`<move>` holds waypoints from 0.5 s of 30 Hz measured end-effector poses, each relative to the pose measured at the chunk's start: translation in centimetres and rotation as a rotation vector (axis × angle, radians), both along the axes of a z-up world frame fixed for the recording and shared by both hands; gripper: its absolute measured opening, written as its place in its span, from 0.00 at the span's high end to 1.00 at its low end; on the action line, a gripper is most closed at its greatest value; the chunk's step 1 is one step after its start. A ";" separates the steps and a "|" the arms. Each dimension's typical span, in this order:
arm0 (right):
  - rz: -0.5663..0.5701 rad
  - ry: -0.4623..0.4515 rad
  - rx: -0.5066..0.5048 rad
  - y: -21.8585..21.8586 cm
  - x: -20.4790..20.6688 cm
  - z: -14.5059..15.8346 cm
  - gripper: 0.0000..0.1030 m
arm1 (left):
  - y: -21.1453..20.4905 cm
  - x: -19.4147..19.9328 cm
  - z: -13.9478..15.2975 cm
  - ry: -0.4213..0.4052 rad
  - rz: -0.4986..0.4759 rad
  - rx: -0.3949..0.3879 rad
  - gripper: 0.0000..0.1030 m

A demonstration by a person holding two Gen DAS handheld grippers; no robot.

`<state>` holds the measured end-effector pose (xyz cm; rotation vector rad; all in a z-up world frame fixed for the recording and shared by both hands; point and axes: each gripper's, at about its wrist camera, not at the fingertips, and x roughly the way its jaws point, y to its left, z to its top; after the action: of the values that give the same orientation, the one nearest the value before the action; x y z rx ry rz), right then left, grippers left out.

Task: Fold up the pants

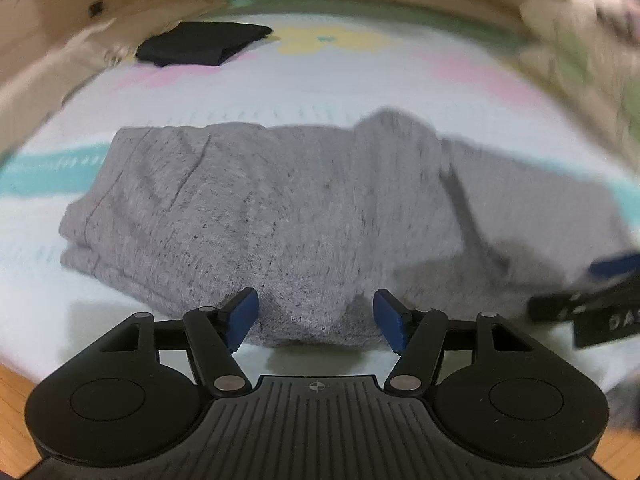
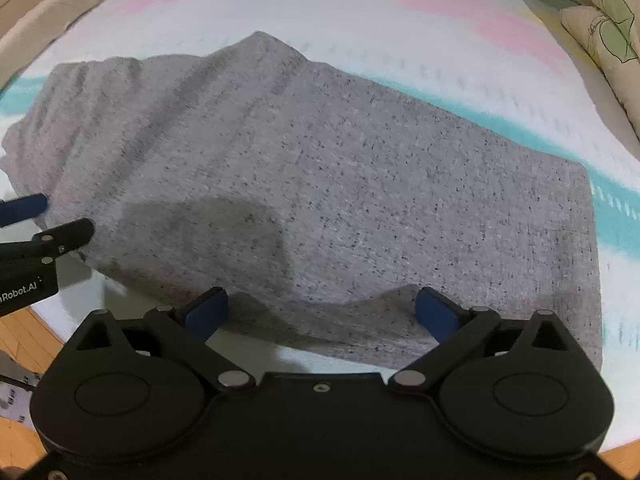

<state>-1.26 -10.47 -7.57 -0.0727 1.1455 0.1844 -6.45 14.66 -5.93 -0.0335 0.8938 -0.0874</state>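
One pair of grey pants (image 1: 280, 216), folded into a layered bundle, is seen lying on the pastel-striped bed sheet (image 1: 320, 84). One dark folded garment (image 1: 200, 46) is noted far back at the left. Two hand-held grippers are counted: the left hand-held gripper (image 1: 316, 316) is spread wide at the bundle's near edge, nothing clamped; the right hand-held gripper (image 2: 320, 312) is spread wider, likewise empty.

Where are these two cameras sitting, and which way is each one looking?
Left wrist: on the left gripper, looking forward and down at the grey pants; its open fingers show, the right gripper at its right edge.
Right wrist: on the right gripper, looking down at the pants' wider stretch; open fingers show.
Shared: pants, pastel bedspread, a folded black garment.
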 end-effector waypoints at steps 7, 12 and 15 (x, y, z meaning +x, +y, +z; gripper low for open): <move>-0.045 -0.125 0.176 -0.9 0.1 3.4 0.03 | 6.7 -0.8 3.6 -0.219 0.247 -0.201 0.40; -0.123 -0.127 0.159 -0.6 1.4 2.6 0.03 | 10.5 -0.3 2.1 -0.150 0.411 -0.311 0.40; -0.114 -0.079 0.117 0.1 2.1 1.1 0.03 | 11.8 -0.4 0.9 -0.093 0.462 -0.359 0.40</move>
<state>0.86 -10.34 -6.43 0.0883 1.0550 0.1455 -6.87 26.48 -5.05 -0.5634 0.7494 0.1819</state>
